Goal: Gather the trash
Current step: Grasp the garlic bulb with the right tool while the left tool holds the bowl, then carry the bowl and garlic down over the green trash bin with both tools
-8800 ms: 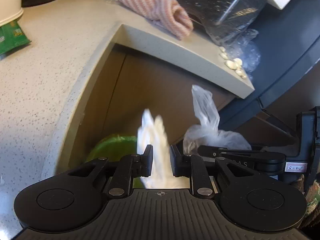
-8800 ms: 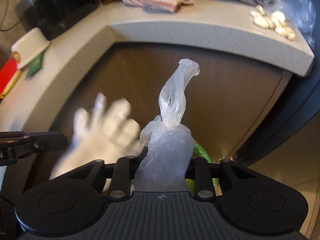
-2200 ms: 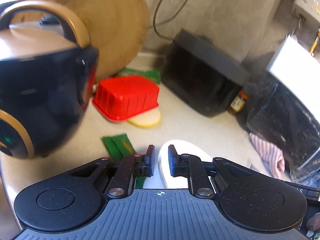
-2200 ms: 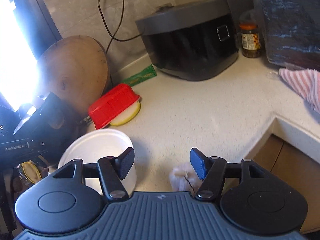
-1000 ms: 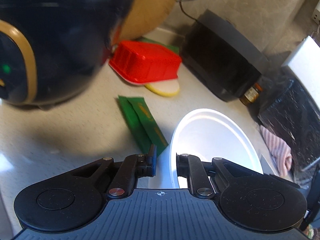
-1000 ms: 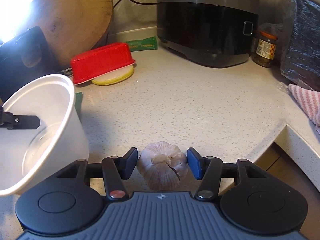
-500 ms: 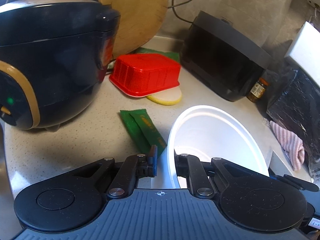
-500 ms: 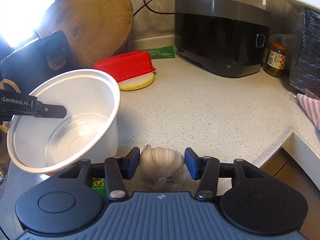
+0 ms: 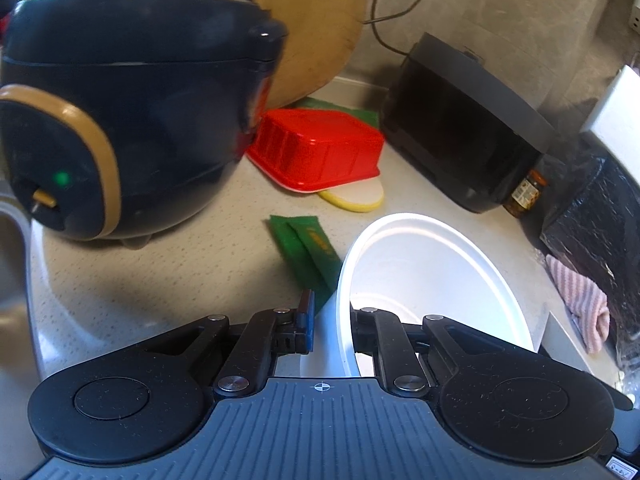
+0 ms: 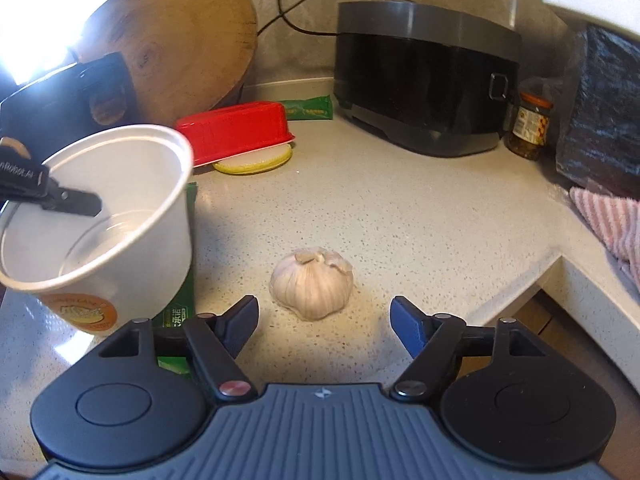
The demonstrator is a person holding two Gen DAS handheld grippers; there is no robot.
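My left gripper is shut on the rim of a white paper cup, one finger inside and one outside. The right wrist view shows the same cup lifted and tilted at the left, with a left finger across its mouth. A garlic bulb lies on the speckled counter, just ahead of my right gripper. The right jaws are opening and nothing is between them. Green wrappers lie beside the cup, also under it as a green wrapper.
A dark rice cooker stands at the left, with a round wooden board behind. A red tub lies upside down on a yellow lid. A black appliance, a jar, a black bag and a striped cloth fill the right. The counter edge drops off near right.
My right gripper has opened and let go of the garlic bulb, which now rests on the counter ahead of the fingers. The left gripper still holds the cup, hardly moved.
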